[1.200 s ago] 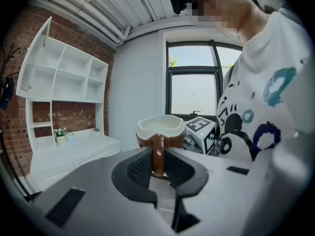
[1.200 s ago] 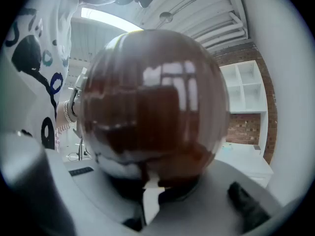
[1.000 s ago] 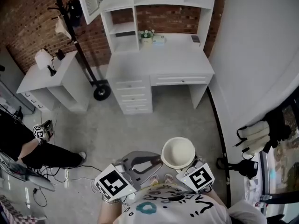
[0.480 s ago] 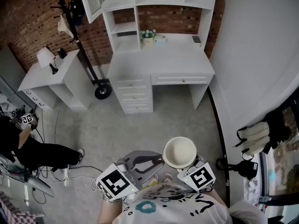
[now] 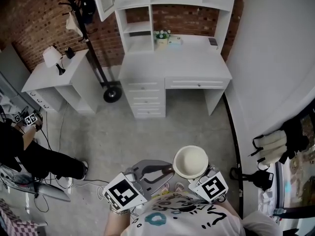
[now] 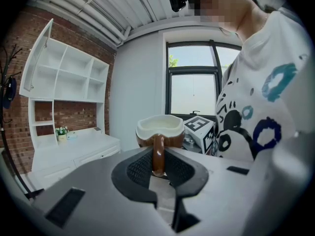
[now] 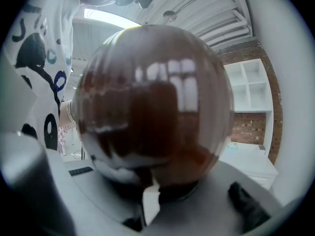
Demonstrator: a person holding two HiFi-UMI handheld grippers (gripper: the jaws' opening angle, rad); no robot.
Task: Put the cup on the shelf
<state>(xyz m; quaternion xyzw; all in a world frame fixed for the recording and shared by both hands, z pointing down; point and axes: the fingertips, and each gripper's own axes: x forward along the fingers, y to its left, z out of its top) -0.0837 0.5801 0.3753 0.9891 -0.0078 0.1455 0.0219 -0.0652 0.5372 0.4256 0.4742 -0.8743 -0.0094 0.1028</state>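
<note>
Head view: a person in a patterned white shirt [image 5: 182, 219] is holding a round cup [image 5: 190, 162], cream inside and glossy brown outside, upright at chest height over the grey floor [image 5: 142, 132], using a gripper in each hand. The left gripper [image 6: 158, 167] is clamping the cup's brown handle [image 6: 158, 154] between its ribbed black pads, jaws partly closed on it, with the bowl standing just beyond the tips. The right gripper [image 7: 150, 193] is sitting directly under the cup's brown belly [image 7: 152, 107], its jaws drawn almost together with only a thin slit showing between them; whether they are pinching the base cannot be made out. The cup is hanging well apart from the white desk [image 5: 197, 65] and the open-compartment shelf unit [image 5: 138, 28] rising from it against a brick wall [image 5: 44, 18]. A small potted plant [image 5: 162, 36] is standing at the back of the desktop. Off to the left, a white side table [image 5: 54, 82] is carrying a lamp [image 5: 53, 58] beside a black coat stand [image 5: 81, 18], and a second person in dark clothes [image 5: 29, 154] is working at the frame's edge.
</note>
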